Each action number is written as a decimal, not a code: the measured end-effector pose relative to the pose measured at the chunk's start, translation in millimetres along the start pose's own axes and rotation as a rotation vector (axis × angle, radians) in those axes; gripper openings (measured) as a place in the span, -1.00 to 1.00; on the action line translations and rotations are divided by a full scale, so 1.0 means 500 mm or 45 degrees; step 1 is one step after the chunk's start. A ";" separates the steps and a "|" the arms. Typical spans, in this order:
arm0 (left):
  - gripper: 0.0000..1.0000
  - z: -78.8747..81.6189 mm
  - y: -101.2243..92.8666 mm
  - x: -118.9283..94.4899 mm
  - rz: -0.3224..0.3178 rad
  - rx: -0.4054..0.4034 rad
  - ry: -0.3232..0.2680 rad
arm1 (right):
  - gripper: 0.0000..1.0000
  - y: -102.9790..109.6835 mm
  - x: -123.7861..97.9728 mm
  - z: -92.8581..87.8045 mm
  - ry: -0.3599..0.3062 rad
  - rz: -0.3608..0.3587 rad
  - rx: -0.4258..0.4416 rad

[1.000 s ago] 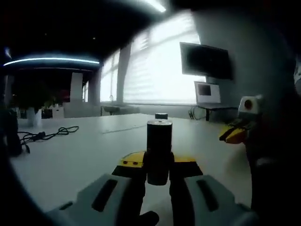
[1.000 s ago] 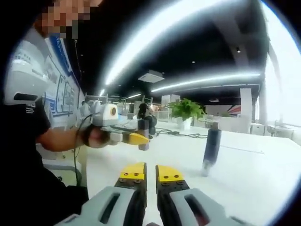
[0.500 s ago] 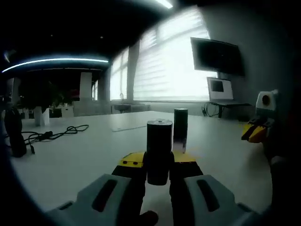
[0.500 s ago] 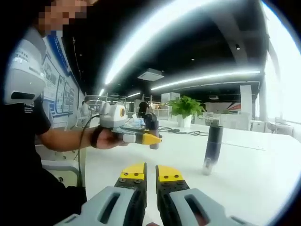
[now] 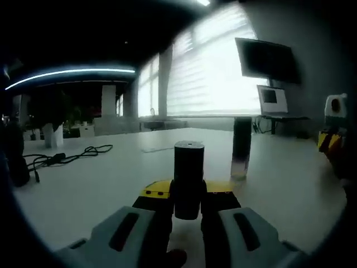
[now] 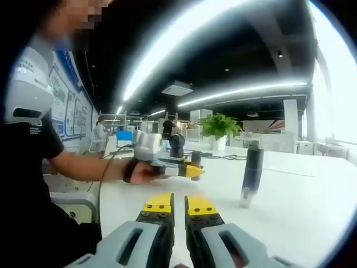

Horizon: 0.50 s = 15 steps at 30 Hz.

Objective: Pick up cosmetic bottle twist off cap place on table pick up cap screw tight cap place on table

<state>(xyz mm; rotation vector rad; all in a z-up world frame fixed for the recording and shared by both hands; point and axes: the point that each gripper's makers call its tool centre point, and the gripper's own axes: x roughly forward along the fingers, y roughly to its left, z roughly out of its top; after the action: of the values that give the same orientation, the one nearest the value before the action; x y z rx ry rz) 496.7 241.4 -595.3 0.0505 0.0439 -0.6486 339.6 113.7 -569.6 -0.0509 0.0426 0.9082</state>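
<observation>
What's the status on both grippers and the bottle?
Left gripper shut on black cap. Right gripper shut, empty. Cosmetic bottle upright on white table, uncapped. Nothing between cap and bottle.

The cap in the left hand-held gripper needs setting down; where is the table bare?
Bare tabletop lies between the cables and the standing cosmetic bottle. More lies ahead of the right hand-held gripper, short of the bottle. The left hand-held gripper holds the cap. Cables crowd the far left.
</observation>
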 end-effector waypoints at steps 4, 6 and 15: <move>-0.84 -0.003 0.006 0.014 0.007 -0.039 0.006 | -0.97 0.002 0.006 -0.005 0.004 0.008 0.005; -0.84 -0.002 0.004 0.019 0.002 -0.017 0.002 | -0.97 0.004 0.007 -0.007 0.006 0.013 0.008; -0.83 -0.019 0.012 0.035 0.003 -0.010 0.059 | -0.97 0.008 0.006 -0.012 0.011 0.028 0.019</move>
<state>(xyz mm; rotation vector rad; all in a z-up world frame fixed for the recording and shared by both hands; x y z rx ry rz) 514.3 236.3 -605.3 0.0577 0.0909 -0.6451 338.1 118.2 -575.6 -0.0408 0.0578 0.9294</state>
